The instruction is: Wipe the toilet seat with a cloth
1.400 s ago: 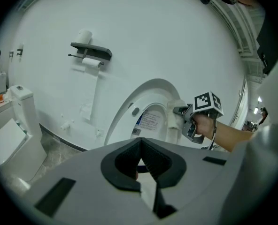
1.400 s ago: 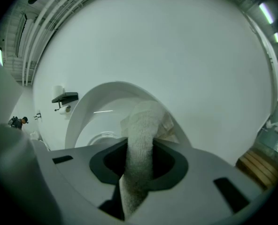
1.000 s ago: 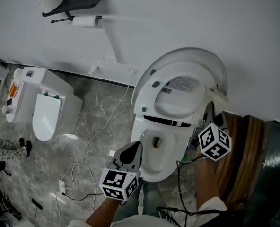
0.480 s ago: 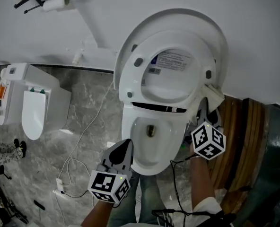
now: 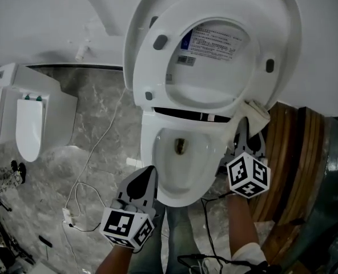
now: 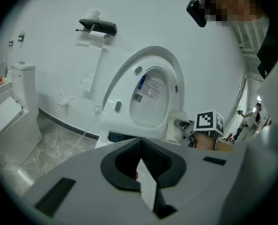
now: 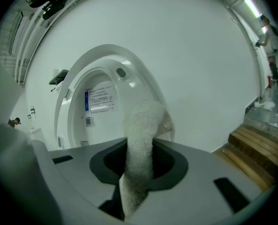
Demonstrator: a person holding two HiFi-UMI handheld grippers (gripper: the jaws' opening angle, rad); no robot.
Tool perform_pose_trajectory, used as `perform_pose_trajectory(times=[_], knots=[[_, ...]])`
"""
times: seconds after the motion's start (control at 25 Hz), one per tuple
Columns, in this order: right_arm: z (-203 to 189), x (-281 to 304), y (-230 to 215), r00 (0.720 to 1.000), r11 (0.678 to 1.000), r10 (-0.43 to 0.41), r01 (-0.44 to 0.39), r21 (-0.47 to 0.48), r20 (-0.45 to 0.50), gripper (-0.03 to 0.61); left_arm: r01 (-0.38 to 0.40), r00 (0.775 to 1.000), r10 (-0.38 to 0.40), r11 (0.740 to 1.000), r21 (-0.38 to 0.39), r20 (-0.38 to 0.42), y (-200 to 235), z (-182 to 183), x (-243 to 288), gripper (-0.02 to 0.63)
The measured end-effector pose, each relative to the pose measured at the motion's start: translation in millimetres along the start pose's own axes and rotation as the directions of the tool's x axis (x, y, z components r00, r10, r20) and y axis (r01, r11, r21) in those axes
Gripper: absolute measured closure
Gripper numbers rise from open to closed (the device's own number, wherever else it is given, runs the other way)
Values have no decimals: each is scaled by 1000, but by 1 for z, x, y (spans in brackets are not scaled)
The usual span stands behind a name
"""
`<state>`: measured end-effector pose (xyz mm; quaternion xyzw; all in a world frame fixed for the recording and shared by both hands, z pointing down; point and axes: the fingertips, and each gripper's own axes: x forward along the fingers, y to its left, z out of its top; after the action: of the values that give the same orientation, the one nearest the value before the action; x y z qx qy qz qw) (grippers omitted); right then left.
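Right gripper (image 7: 135,182) fingers clamp cloth (image 7: 142,125); left gripper (image 6: 146,184) fingers closed; bowl (image 5: 183,193) only in head view.

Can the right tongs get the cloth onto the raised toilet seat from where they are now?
Probably yes. The right tongs, shut on the cloth, are close beside the right edge of the raised toilet seat, with nothing between; the left tongs are off by the bowl.

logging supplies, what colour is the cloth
White; the cloth shows best in the right gripper view.

Shut tongs (image 6: 141,170) before raised toilet seat (image 6: 127,86)
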<state>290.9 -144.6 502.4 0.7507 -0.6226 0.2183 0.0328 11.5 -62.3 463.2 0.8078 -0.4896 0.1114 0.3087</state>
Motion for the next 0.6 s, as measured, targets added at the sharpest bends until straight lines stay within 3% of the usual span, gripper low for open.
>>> perform_pose_trajectory(times=[0.32, 0.6], knots=[[-18, 0, 2, 997, 997, 24, -18, -79, 75, 488, 0, 1000, 0, 1000, -21, 1, 12, -26, 8, 603], [-62, 7, 21, 998, 991, 59, -56, -118, 19, 488, -10, 1000, 11, 998, -54, 5, 26, -41, 9, 603]])
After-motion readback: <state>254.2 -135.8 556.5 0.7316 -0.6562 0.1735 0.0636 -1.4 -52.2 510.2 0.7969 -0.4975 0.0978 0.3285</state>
